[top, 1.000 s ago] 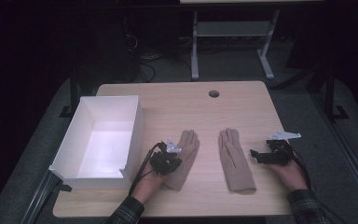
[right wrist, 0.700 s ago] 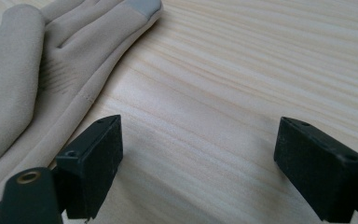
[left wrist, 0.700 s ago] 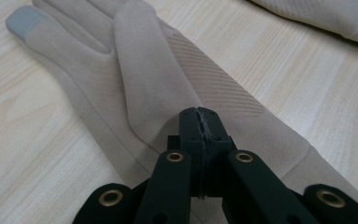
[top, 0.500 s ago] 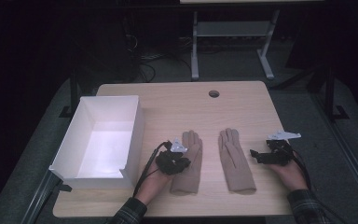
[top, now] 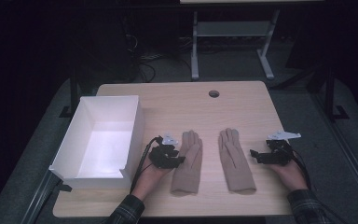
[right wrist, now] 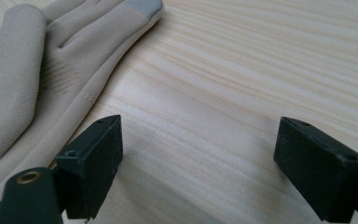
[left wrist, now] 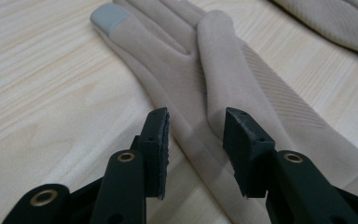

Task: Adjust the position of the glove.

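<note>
Since a moment ago our left claw (top: 179, 159) has been opening beside the left glove (top: 188, 161), pinching nothing; right claw (top: 253, 154) stands apart.

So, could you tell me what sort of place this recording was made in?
Probably a lab or workshop: a bare wooden table in a dark room, cables on the floor behind it, and a metal stand.

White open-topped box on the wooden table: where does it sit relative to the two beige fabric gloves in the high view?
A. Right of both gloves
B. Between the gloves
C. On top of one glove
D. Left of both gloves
D: the white open-topped box stands at the table's left side, with the left beige fabric glove and the right beige fabric glove lying flat to its right.
</note>
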`<act>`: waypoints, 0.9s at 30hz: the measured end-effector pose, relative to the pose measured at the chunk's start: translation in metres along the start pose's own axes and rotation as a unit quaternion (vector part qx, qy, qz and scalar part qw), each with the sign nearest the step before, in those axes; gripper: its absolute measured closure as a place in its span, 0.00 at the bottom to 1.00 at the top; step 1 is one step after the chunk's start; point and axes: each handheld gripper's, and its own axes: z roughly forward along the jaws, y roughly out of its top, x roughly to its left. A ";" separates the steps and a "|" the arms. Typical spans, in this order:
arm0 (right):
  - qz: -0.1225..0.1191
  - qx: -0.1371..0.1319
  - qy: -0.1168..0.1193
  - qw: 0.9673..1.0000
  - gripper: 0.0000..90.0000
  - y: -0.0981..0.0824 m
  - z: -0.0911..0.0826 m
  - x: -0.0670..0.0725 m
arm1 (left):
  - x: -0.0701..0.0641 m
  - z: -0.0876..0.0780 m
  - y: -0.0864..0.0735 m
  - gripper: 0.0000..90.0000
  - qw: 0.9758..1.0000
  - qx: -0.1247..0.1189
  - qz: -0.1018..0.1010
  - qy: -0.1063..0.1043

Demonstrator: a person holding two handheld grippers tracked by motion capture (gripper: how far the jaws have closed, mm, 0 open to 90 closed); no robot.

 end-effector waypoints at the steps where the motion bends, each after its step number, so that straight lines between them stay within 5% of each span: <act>1: 0.000 0.000 0.000 1.000 0.17 0.000 0.000 0.000 | 0.000 0.001 -0.001 0.66 1.000 0.001 -0.003 0.000; 8: 0.000 0.000 0.001 1.000 0.17 0.000 0.000 0.000 | -0.001 0.005 -0.002 0.72 1.000 0.006 0.000 0.001; 14: 0.000 0.000 0.000 1.000 0.17 0.000 0.000 0.000 | -0.001 0.006 -0.001 0.96 1.000 0.010 -0.018 -0.013; 24: -0.011 0.001 0.011 1.000 0.16 0.000 0.000 0.001 | 0.008 -0.003 0.004 0.97 0.997 -0.023 -0.047 -0.049; 27: -0.015 0.004 0.022 1.000 0.34 0.002 -0.002 0.003 | 0.007 -0.004 0.006 0.97 0.997 -0.030 -0.046 -0.054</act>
